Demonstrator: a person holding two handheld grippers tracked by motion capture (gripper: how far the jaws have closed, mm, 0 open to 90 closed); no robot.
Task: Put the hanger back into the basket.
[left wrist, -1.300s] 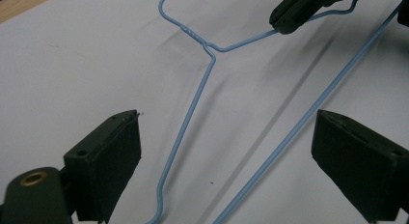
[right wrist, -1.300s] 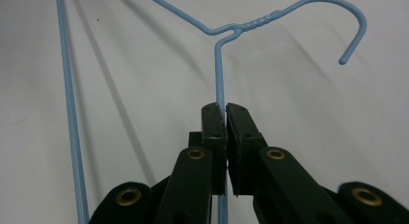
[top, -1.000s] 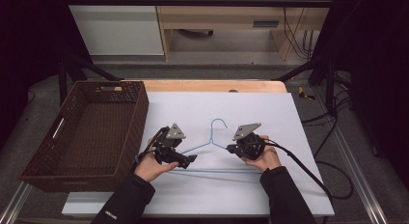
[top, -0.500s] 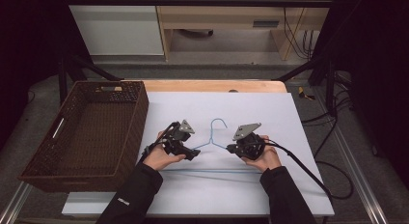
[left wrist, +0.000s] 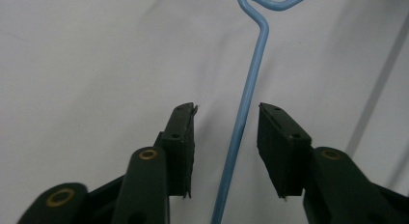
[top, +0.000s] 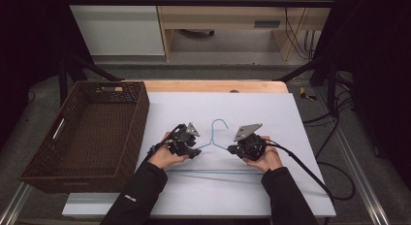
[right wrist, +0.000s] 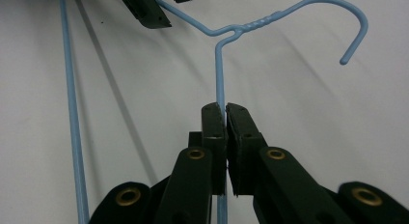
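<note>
My right gripper [right wrist: 225, 110] is clenched on the blue hanger [top: 213, 137] lying mid-table; my left gripper [left wrist: 225, 122] is released astride the other shoulder wire, so I'd centre it, then pinch.

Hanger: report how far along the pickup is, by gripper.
Done: the right hand-held gripper is shut on the hanger, on its right shoulder wire. In hand: the left hand-held gripper straddles the other shoulder wire, jaws open. Left: closing it and lifting; the basket stands empty.
</note>
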